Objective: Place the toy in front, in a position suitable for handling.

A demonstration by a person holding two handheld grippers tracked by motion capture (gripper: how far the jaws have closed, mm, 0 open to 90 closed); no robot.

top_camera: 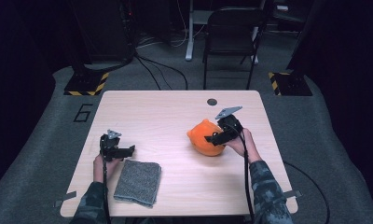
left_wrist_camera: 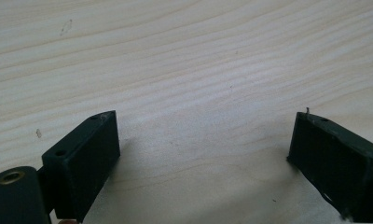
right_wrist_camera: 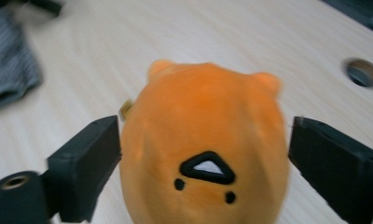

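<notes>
Worktop point(top_camera: 175, 116): pale wood, carrying all items; a round cable hole point(top_camera: 212, 101) sits near its far edge.
Orange plush toy point(top_camera: 205, 137): rests on the worktop right of centre, well apart from the folded grey cloth point(top_camera: 138, 182) at the near left.
Step in hand: judged to be the release or re-grip of the plush toy by the right tool; no earlier state is assumed.
Right tool point(right_wrist_camera: 203, 154): jaws stand apart, one on each side of the toy. In the right gripper view the left pad lies just beside or touching the plush, the right pad shows a narrow gap; the toy is not clamped.
Toy relative to right tool: centred between the jaws, face markings toward the camera, ears pointing away.
Left tool point(left_wrist_camera: 203, 140): jaws wide apart over bare worktop, nothing between them; seen in the high view just beyond the cloth's far corner.
Procedure, if releasing: withdraw straight back along the jaw line so neither pad drags the fabric and rolls the toy.
Procedure, if gripping: close across the widest part of the body; soft filling will compress, so expect give.
Risk: a sideways pull may tip the toy.
</notes>
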